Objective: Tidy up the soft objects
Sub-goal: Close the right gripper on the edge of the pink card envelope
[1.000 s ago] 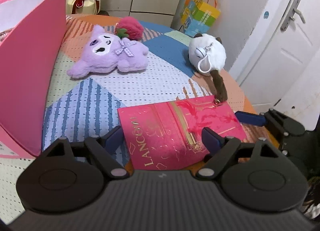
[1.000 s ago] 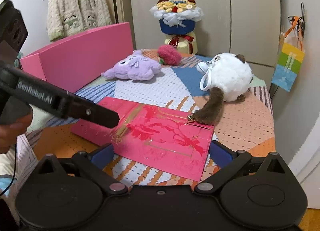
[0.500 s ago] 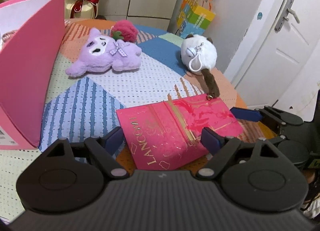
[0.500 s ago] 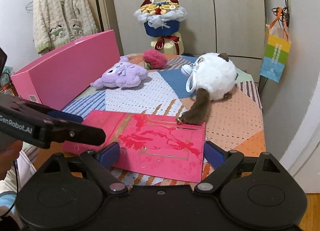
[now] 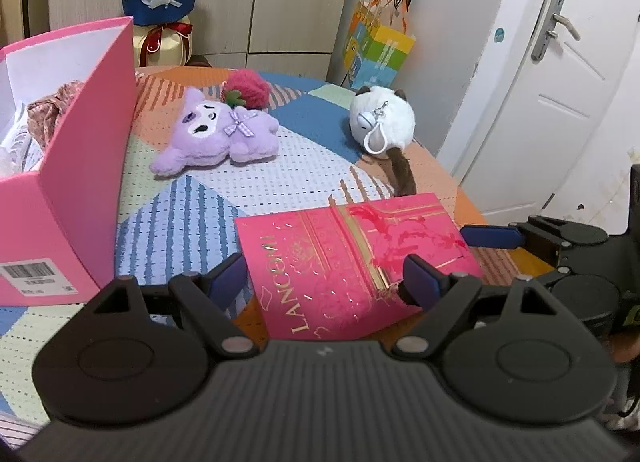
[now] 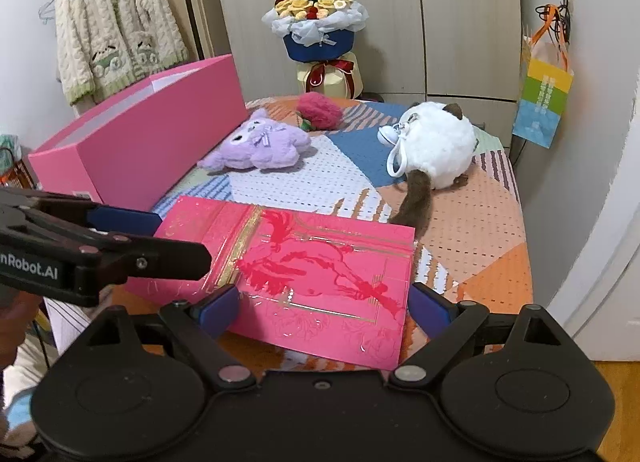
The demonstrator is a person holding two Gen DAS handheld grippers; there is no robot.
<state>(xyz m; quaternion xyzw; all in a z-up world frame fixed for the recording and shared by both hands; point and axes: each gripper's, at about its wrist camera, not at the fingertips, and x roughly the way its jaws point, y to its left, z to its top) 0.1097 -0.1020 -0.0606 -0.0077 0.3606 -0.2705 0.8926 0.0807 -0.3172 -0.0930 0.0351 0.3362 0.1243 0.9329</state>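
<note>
- Left wrist view is pulling back: the pink box (image 5: 80, 165) at frame left is showing its inside, meaning a retreat.
- Left gripper (image 5: 320, 282) and right gripper (image 6: 324, 310), jaws wide and empty, are hovering over the red bag (image 5: 352, 262).
- Purple plush (image 5: 216, 133) and white plush (image 6: 436, 149) are lying mid-frame on the desk (image 5: 280, 181), unsorted.

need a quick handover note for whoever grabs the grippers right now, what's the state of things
Left gripper: open, empty, over the flat pink bag.
Right gripper: open, empty, at the same bag's near edge.
Still on the table: purple plush, red fuzzy strawberry, white round plush with its brown tail reaching the bag.
Pink box: open at the table's left, some fabric already inside.
Left to do: all three plush toys and the bag are untouched; the box looks like the place for them.
</note>
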